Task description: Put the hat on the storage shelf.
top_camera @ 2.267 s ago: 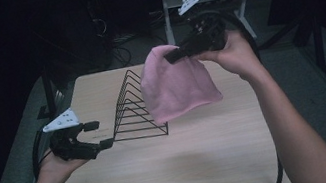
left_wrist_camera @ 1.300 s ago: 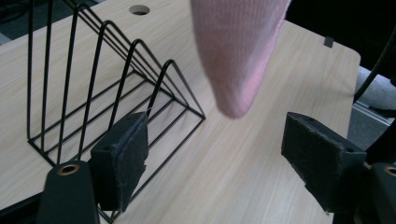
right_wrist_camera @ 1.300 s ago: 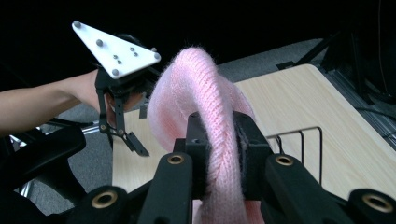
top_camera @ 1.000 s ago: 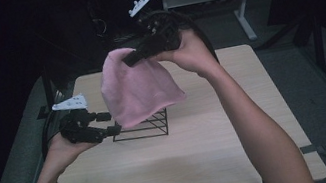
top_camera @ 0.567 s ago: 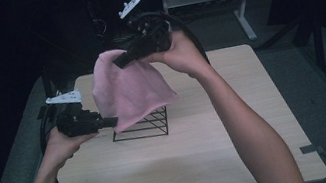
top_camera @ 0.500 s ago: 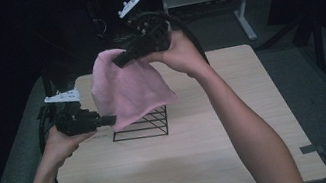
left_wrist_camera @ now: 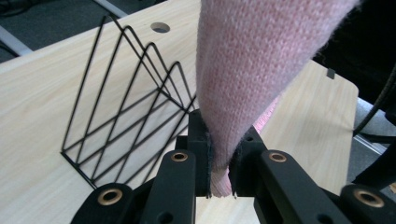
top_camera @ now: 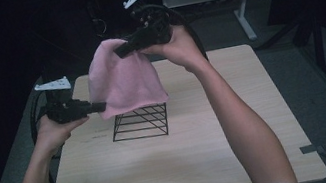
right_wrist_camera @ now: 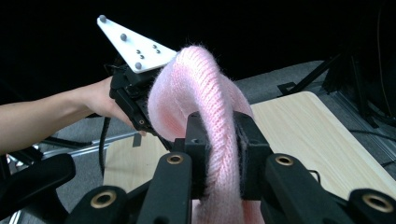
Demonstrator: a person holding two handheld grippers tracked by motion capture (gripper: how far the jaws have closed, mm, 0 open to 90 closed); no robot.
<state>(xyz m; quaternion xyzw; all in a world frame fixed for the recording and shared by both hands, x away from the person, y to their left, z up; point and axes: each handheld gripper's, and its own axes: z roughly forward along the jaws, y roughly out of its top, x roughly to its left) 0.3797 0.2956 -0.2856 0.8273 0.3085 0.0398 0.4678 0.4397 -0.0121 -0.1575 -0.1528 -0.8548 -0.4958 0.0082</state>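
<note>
Bare forearms, no sleeves; black left gripper (top_camera: 98,106) & right gripper (top_camera: 121,51) w/ brass screws, grey plates, black cables.

The pink knit hat (top_camera: 123,80) is covering the upper back part of the wire rack (top_camera: 140,123) beside the left gripper (top_camera: 95,107). The hat's lower edge is running off the bottom of the right gripper view, below the right gripper (right_wrist_camera: 219,140). The hat's top is running off the left gripper view.
</note>
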